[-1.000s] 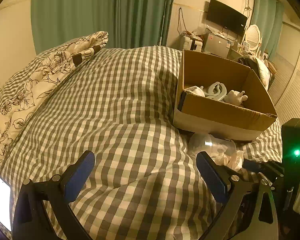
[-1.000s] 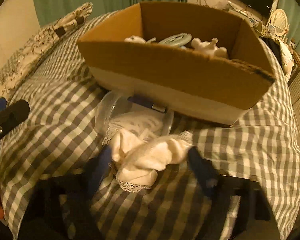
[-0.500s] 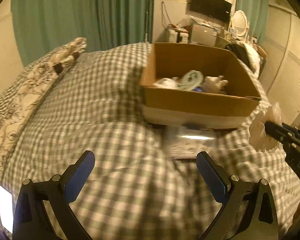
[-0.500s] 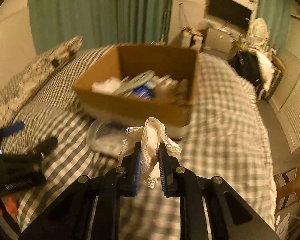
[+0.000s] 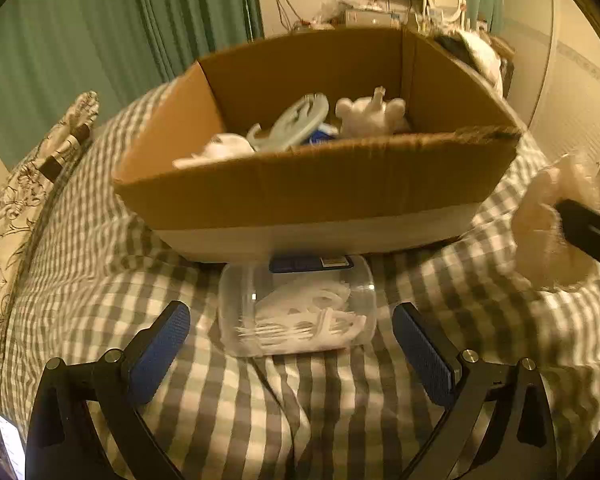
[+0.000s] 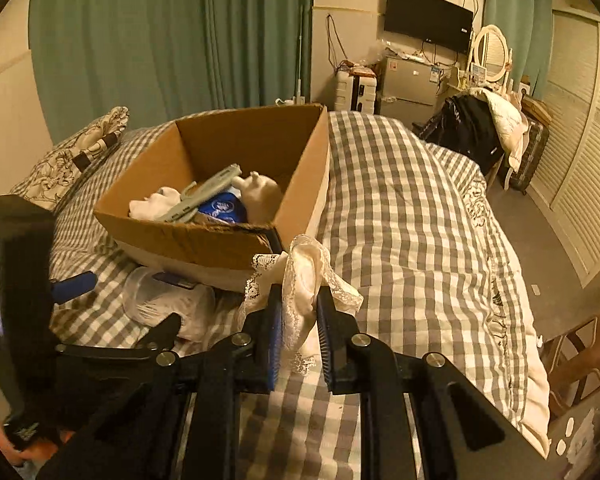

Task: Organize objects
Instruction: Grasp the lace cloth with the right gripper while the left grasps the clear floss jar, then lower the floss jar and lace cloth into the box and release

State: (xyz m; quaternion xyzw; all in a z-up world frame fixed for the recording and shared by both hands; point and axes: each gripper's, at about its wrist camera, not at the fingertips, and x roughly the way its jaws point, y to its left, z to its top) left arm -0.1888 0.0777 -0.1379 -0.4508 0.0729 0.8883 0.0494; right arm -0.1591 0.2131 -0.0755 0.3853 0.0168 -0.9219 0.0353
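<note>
My right gripper [image 6: 299, 300] is shut on a white lace cloth [image 6: 305, 276] and holds it above the bed, right of the cardboard box [image 6: 204, 240]. The cloth also shows at the right edge of the left wrist view [image 5: 548, 224]. The box [image 5: 320, 188] holds a white cloth, a grey-blue plastic piece [image 5: 296, 120], a blue item and a white plush toy [image 5: 370, 114]. A clear plastic jar [image 5: 296, 312] with white items inside lies on its side in front of the box. My left gripper [image 5: 292, 344] is open, its fingers either side of the jar, not touching it.
The checked bedspread [image 6: 400, 208] covers the bed. A floral pillow [image 5: 28, 184] lies at the left. A dark blue flat item [image 5: 310, 263] is wedged under the box front. Green curtains, a TV, a small fridge and a clothes-laden chair [image 6: 480, 132] stand beyond.
My right gripper closed on the lace cloth and lifted it off the bed to the right. My left gripper moved right and forward to straddle the clear jar.
</note>
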